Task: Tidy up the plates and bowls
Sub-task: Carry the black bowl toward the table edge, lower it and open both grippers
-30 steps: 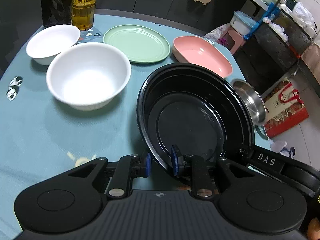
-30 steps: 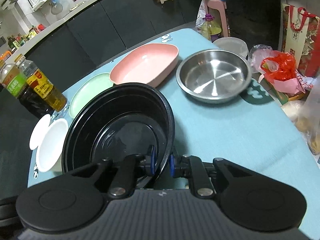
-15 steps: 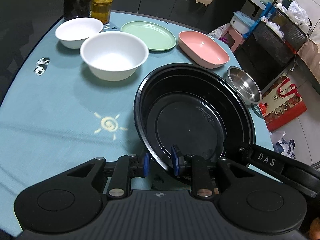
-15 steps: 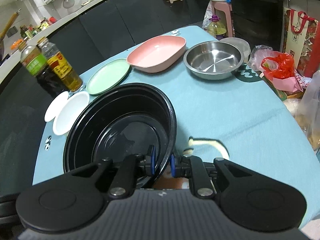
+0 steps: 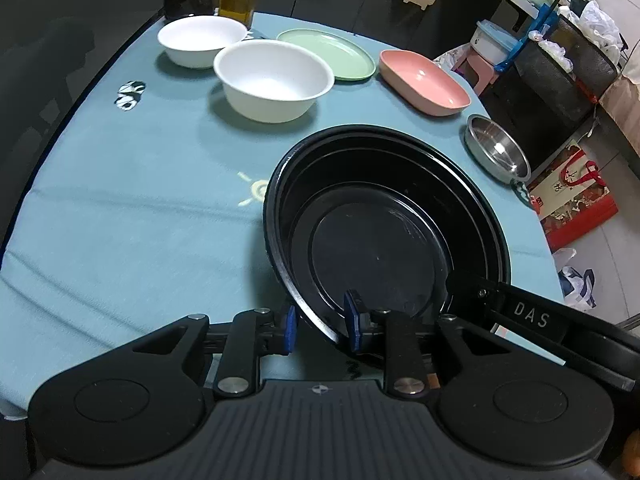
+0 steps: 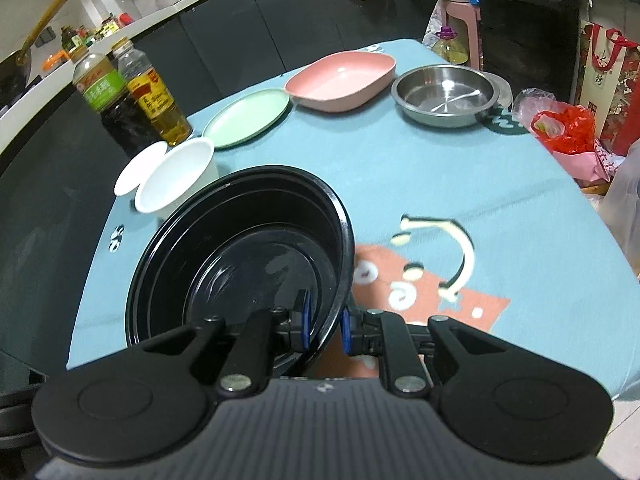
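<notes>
Both claws, the left gripper [image 5: 319, 329] and the right gripper [image 6: 323, 327], are pinching the big black bowl [image 5: 384, 236] by its rim above the blue tablecloth [image 5: 132, 200]. They should be keeping it level, steering away from the white bowl [image 5: 274, 80] at eleven o'clock.

Both the left gripper [image 5: 319, 329] and the right gripper [image 6: 323, 325] are matte black, with a ribbed grey body, two round discs at the sides, silver screws, and blue pads on the fingers [image 5: 289, 329]. One arm carries white letters "DAS".
</notes>
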{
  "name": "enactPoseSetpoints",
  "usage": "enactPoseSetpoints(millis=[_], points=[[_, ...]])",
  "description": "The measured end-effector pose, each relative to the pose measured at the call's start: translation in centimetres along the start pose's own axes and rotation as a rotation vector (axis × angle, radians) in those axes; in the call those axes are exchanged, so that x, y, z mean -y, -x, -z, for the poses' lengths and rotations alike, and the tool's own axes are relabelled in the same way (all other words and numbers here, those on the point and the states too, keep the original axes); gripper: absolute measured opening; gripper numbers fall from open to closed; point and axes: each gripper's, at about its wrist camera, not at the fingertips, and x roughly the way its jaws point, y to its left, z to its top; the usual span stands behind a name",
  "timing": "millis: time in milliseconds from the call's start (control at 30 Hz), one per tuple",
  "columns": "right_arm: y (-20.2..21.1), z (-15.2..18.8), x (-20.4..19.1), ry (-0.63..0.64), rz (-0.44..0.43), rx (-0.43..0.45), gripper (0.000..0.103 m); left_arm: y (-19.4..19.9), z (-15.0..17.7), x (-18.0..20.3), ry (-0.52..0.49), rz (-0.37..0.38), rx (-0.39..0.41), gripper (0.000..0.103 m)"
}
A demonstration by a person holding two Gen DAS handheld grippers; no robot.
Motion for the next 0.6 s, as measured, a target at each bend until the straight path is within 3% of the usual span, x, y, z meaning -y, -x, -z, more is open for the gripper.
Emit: enactPoseSetpoints(millis=[600], points=[[-0.2, 1.08, -0.9, 0.031, -0.004, -0.019, 0.017, -0.06, 0.74, -0.58, 0.002, -0.019, -0.017, 0.024]])
